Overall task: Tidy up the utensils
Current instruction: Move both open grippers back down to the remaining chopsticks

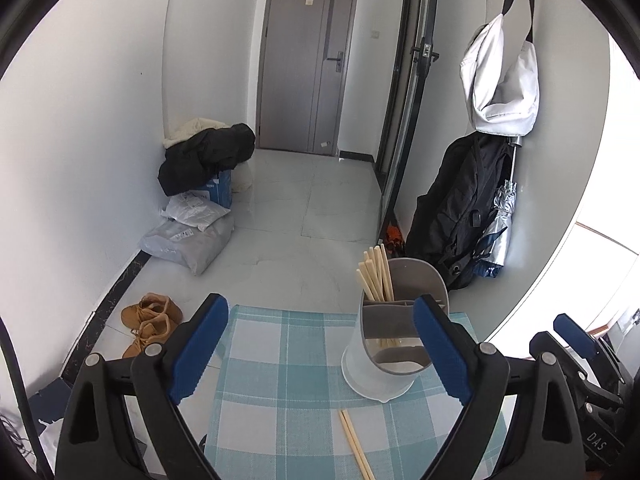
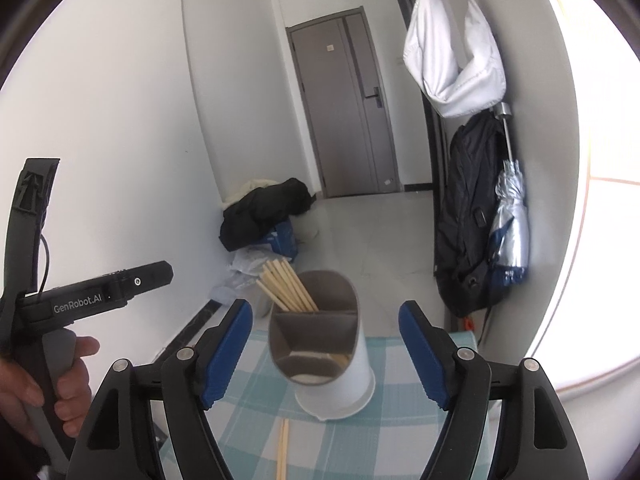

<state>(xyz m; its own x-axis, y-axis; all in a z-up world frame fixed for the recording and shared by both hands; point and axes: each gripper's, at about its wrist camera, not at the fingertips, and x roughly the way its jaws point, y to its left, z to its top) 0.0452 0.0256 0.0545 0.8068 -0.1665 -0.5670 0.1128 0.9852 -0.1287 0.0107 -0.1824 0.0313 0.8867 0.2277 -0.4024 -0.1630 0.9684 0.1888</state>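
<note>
A white and grey utensil holder (image 1: 390,344) stands on the blue checked placemat (image 1: 280,360), with several wooden chopsticks (image 1: 374,276) upright in its back compartment. A loose pair of chopsticks (image 1: 356,444) lies on the mat in front of it. My left gripper (image 1: 320,352) is open and empty, above the mat, with the holder by its right finger. In the right wrist view the holder (image 2: 332,356) sits between the fingers of my open, empty right gripper (image 2: 326,354), with the standing chopsticks (image 2: 286,286) behind and the loose pair (image 2: 283,452) below.
The mat covers a small table at the edge of a tiled floor (image 1: 304,216). Brown boots (image 1: 150,322), bags (image 1: 192,236) and a black coat (image 1: 208,156) lie along the left wall. A backpack (image 1: 460,216) and an umbrella hang at the right. My left hand's gripper body (image 2: 44,312) shows at the left.
</note>
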